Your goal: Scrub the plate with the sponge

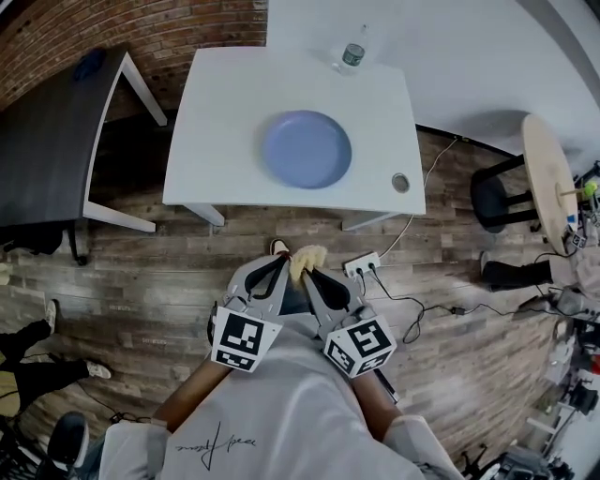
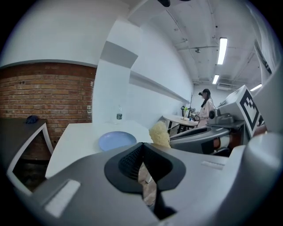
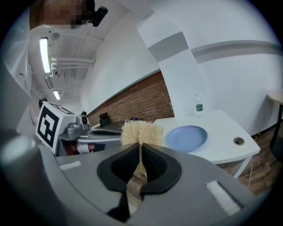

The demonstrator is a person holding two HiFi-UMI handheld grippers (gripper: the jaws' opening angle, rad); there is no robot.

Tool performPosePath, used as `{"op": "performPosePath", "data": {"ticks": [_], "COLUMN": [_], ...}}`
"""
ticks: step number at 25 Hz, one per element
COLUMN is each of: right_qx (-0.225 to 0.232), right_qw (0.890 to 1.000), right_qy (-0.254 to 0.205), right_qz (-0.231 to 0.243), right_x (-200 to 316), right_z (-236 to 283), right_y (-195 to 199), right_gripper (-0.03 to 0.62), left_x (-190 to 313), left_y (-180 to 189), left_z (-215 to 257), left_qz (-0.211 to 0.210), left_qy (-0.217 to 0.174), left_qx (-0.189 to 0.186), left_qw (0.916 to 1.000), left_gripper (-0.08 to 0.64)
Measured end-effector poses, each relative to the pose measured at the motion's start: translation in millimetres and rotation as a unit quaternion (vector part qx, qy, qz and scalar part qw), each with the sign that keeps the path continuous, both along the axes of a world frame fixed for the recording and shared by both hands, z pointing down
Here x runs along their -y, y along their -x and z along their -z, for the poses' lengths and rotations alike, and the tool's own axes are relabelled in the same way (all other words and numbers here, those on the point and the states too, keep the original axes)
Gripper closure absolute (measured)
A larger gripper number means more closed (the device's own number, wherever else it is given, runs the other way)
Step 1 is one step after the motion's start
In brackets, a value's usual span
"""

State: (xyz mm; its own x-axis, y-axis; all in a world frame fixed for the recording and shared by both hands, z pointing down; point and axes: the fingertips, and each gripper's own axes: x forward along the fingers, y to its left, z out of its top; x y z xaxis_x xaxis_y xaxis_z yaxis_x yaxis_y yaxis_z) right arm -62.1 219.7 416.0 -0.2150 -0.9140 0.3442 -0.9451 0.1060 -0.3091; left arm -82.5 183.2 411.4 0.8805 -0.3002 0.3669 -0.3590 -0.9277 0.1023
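The sponge (image 3: pixel 140 132) is pinched between the pads of my right gripper (image 3: pixel 140 149); its upper part stands above the fingertips, at the centre of the right gripper view. In the head view it shows at the lower centre, just beside the tip of my left gripper (image 1: pixel 279 262); I cannot tell if the two touch. The left fingers are pressed together and there is nothing between them.

The plate (image 1: pixel 307 148) lies well apart from both grippers, at the upper centre of the head view, on a white table (image 1: pixel 216 141). A bottle (image 1: pixel 352 53) stands at the table's top edge; a small round thing (image 1: pixel 400 182) lies near its lower right corner. A dark table (image 1: pixel 47 159) is at the left; a brick wall (image 1: pixel 141 28) is at the upper left. The floor (image 1: pixel 187 281) is of wood planks, with a power strip (image 1: pixel 362 265) and cables on it.

The sponge is pale yellow, coarse and fibrous, with a ragged edge; the plate is round and pale blue.
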Motion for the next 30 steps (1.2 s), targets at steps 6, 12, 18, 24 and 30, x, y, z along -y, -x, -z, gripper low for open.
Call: {"op": "performPosePath", "data": {"ticks": [6, 12, 18, 24, 30], "right_qx": [0.02, 0.03, 0.068, 0.092, 0.136], "right_qw": [1.0, 0.999, 0.996, 0.992, 0.985], "right_qy": [-0.011, -0.032, -0.052, -0.047, -0.043], "right_qz": [0.014, 0.023, 0.034, 0.066, 0.102], "right_x": [54, 103, 147, 183, 203], "right_z": [7, 17, 24, 21, 14], "right_y": [-40, -78, -123, -146, -153], "right_gripper": [0.571, 0.569, 0.569, 0.569, 0.569], "left_x": [49, 99, 135, 165, 187], "left_y": [-35, -62, -91, -103, -90], "left_z": [7, 13, 12, 8, -1], "left_qz": [0.005, 0.036, 0.059, 0.098, 0.153], "left_qy": [-0.015, -0.035, -0.043, -0.027, -0.005], "left_qx": [0.014, 0.027, 0.043, 0.043, 0.043], "left_qw": [0.9998, 0.9984, 0.9964, 0.9938, 0.9873], "left_gripper": [0.548, 0.548, 0.548, 0.548, 0.548]}}
